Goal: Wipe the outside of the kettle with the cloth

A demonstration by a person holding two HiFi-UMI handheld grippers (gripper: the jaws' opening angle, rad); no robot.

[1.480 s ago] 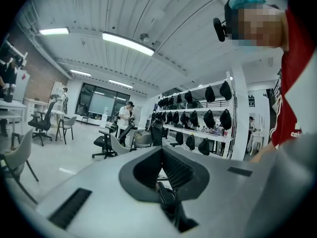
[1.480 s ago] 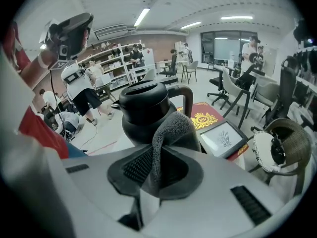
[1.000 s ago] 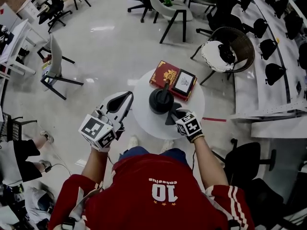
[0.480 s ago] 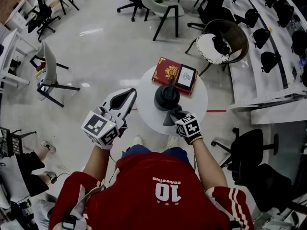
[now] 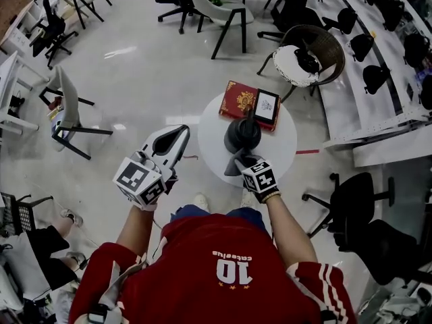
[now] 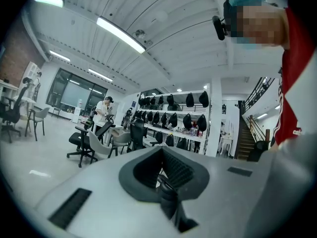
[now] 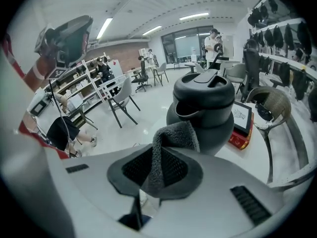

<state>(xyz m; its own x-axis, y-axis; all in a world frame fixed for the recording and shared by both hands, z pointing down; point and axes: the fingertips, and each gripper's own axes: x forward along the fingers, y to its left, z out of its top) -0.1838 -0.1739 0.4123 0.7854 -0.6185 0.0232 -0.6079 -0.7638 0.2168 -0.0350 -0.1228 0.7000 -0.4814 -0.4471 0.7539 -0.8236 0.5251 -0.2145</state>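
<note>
A black kettle (image 5: 241, 133) stands in the middle of a small round white table (image 5: 277, 155). My right gripper (image 5: 244, 162) sits at the kettle's near side, shut on a grey cloth (image 5: 234, 165). In the right gripper view the cloth (image 7: 171, 140) sticks up out of the right gripper (image 7: 157, 175), and its top lies against the kettle (image 7: 210, 110) just below the spout. My left gripper (image 5: 181, 133) hangs in the air left of the table, shut and holding nothing. The left gripper (image 6: 163, 175) points at the far shelves in its own view.
A red book (image 5: 237, 98) with a framed picture (image 5: 266, 104) on it lies at the table's far edge. A wicker chair (image 5: 324, 46) stands beyond the table and a black office chair (image 5: 354, 198) to its right. A person's legs (image 5: 37, 262) show at lower left.
The head view has drifted, so the table and kettle sit further right and higher. My right gripper stays with the cloth at the kettle's near side. The left gripper has hardly moved.
</note>
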